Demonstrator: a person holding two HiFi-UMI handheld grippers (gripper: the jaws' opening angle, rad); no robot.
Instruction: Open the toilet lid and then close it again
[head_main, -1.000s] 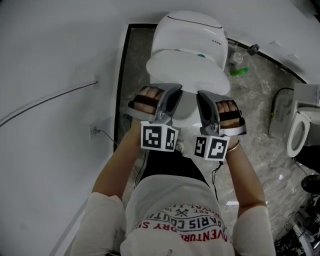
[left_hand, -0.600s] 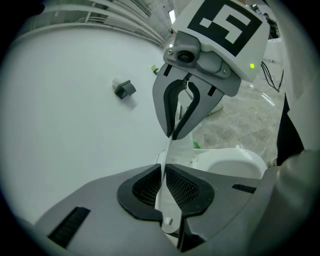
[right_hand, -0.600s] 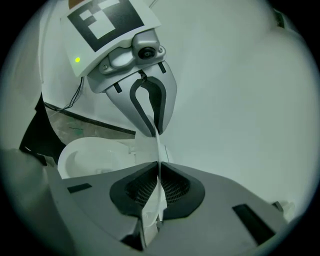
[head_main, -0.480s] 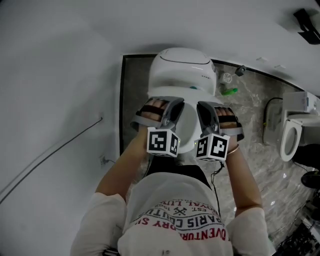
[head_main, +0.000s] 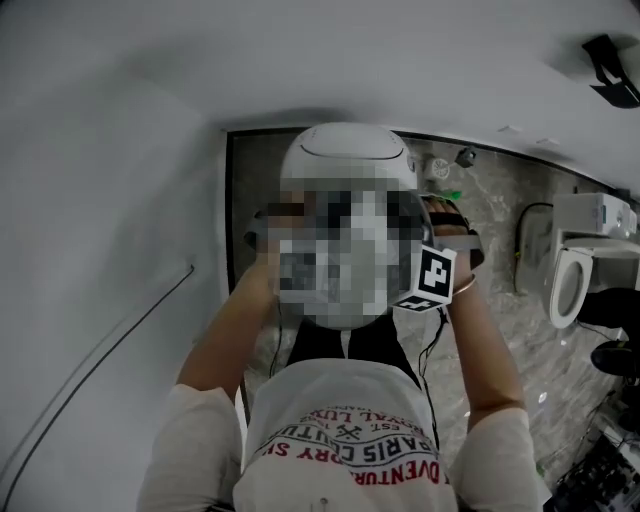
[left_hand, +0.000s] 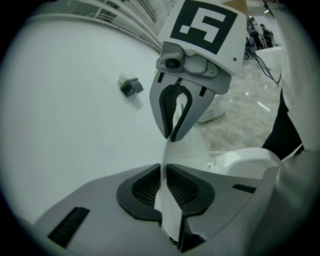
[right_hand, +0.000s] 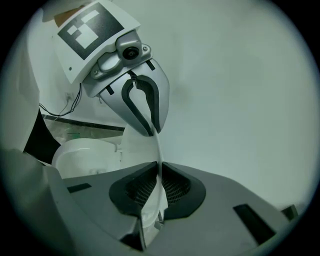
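Both gripper views show the thin front edge of the white toilet lid (left_hand: 189, 150) pinched between the jaws. My left gripper (left_hand: 164, 175) is shut on that edge, and so is my right gripper (right_hand: 160, 170), which faces it from the other side. Each sees the other across the lid: the right gripper (left_hand: 173, 136) with its marker cube, and the left gripper (right_hand: 152, 131). The lid (right_hand: 134, 144) stands raised, with the seat and bowl (right_hand: 82, 152) below it. In the head view a mosaic patch hides the lid and my left gripper. Only the right gripper's cube (head_main: 432, 276) and the toilet's top (head_main: 345, 150) show.
A white wall runs along the left with a cable (head_main: 120, 330) on it. A second toilet (head_main: 568, 288) stands at the right on the marble floor (head_main: 500, 230). A small green object (head_main: 452, 195) lies behind the toilet.
Both hands have moved up and away toward the tank with the lid's front edge. The lid has swung up from nearly flat to raised.
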